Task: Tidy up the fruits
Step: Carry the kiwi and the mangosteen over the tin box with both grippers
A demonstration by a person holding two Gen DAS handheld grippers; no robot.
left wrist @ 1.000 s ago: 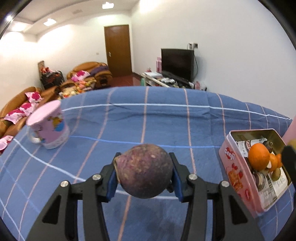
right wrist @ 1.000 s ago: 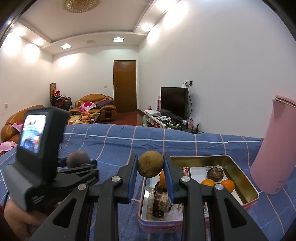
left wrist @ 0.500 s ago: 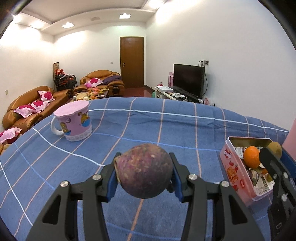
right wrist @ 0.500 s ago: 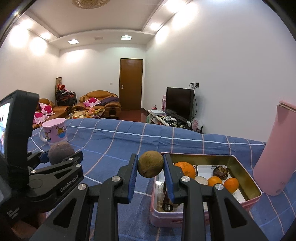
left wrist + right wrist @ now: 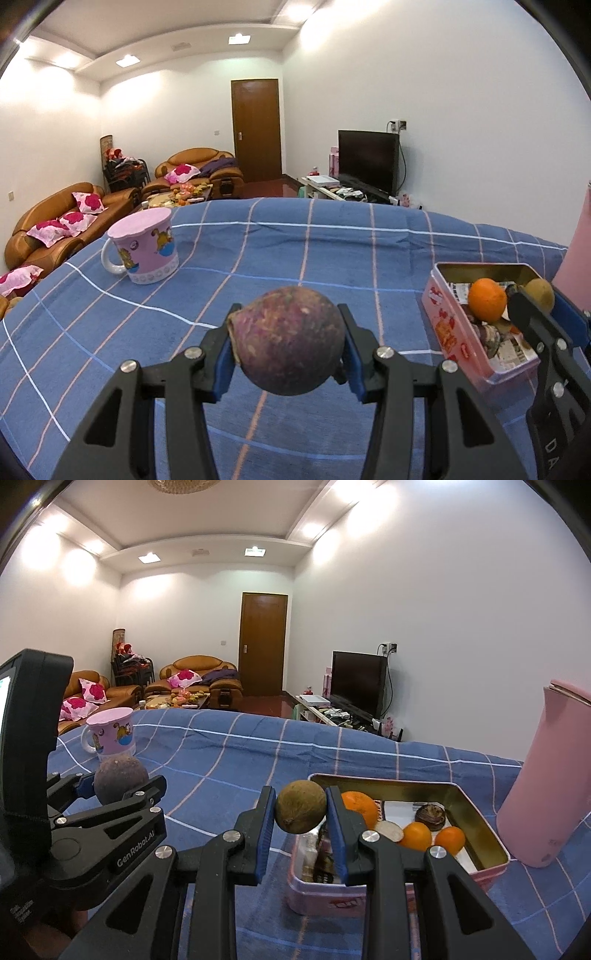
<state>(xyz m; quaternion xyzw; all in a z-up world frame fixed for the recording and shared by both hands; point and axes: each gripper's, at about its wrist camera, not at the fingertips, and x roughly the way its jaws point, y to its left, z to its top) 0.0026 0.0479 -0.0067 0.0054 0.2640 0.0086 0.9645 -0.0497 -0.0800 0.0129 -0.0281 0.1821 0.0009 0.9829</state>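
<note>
Left tool (image 5: 288, 345): pinching purple fruit (image 5: 290, 339), above blue cloth (image 5: 295, 251), mid-tabletop.
Right tool (image 5: 301, 812): clamped on brown fruit (image 5: 301, 812), over tin's (image 5: 480, 812) near-left corner.
Tin: oranges (image 5: 417, 834) inside.

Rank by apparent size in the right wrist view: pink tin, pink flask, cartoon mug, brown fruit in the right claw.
1. pink flask and pink tin: similar extent, no clear ranking.
2. cartoon mug.
3. brown fruit: close to the mug in apparent size, but far nearer the camera, so that order is unsure.
</note>
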